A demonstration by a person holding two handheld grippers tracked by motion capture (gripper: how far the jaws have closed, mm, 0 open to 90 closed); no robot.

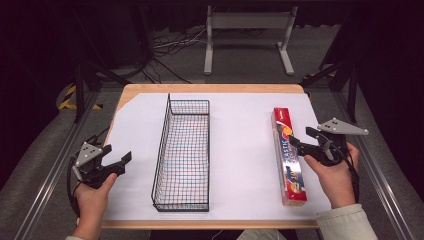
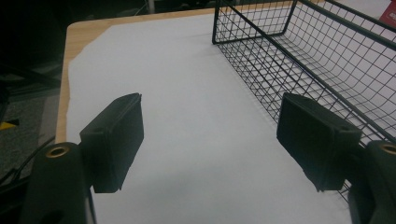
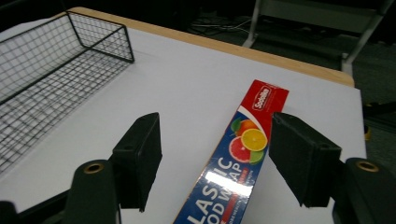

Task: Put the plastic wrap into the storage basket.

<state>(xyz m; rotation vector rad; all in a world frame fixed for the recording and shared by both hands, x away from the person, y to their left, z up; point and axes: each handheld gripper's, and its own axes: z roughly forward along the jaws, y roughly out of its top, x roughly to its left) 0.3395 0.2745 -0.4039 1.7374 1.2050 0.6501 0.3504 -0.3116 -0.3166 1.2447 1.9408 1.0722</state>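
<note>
A long red and blue box of plastic food wrap (image 1: 288, 156) lies lengthwise on the white sheet at the right. My right gripper (image 1: 302, 139) hovers over its middle, open, jaws spread to either side of the box (image 3: 237, 158) without touching it. An empty black wire basket (image 1: 183, 155) stands lengthwise left of centre. My left gripper (image 1: 122, 161) is open near the table's left edge, just left of the basket (image 2: 299, 51), with bare white sheet between its jaws.
The white sheet (image 1: 240, 145) covers most of the wooden table (image 1: 210, 88). Beyond the far edge stand a grey metal frame (image 1: 247, 35) and cables on the floor. Metal rails run along both sides of the table.
</note>
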